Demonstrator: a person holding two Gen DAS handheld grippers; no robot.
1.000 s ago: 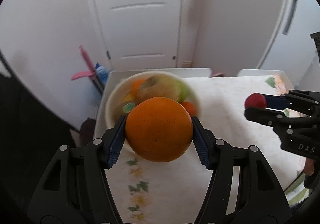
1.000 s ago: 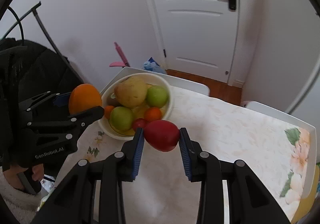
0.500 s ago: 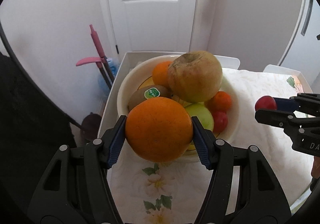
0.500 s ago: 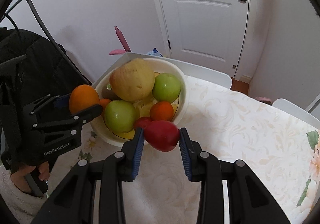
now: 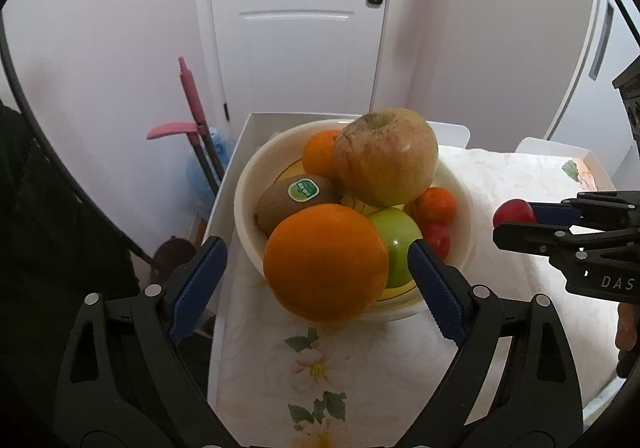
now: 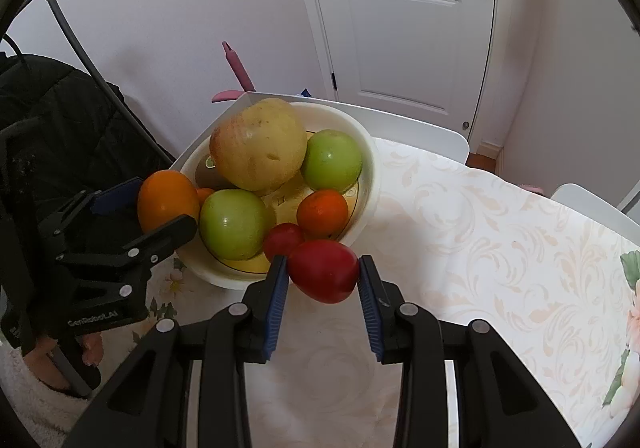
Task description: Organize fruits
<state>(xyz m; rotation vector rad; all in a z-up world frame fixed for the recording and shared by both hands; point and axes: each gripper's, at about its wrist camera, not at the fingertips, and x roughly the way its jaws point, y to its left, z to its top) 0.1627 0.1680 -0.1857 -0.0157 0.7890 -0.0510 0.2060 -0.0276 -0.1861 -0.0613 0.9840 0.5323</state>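
Observation:
A cream bowl (image 5: 248, 184) (image 6: 366, 164) on the table holds a big yellow-red apple (image 5: 386, 156) (image 6: 258, 144), green apples (image 6: 234, 224), small oranges, a kiwi (image 5: 294, 198) and a small red fruit (image 6: 282, 240). My left gripper (image 5: 318, 268) has its jaws spread wide; a large orange (image 5: 326, 262) (image 6: 168, 200) sits between them at the bowl's near rim, clear of both pads. My right gripper (image 6: 323, 280) holds a red fruit (image 6: 323, 270) (image 5: 514, 212) just in front of the bowl.
The table has a floral cloth (image 6: 500, 248) and white raised edges (image 5: 228, 184). A pink-handled mop (image 5: 192, 104) leans on the wall left of the table. A white door (image 5: 296, 20) is behind. Black fabric (image 6: 44, 120) lies to the left.
My left gripper's jaws have opened away from the orange, which now rests at the bowl's rim. Both grippers have moved closer to the bowl. The right gripper still grips the red fruit.

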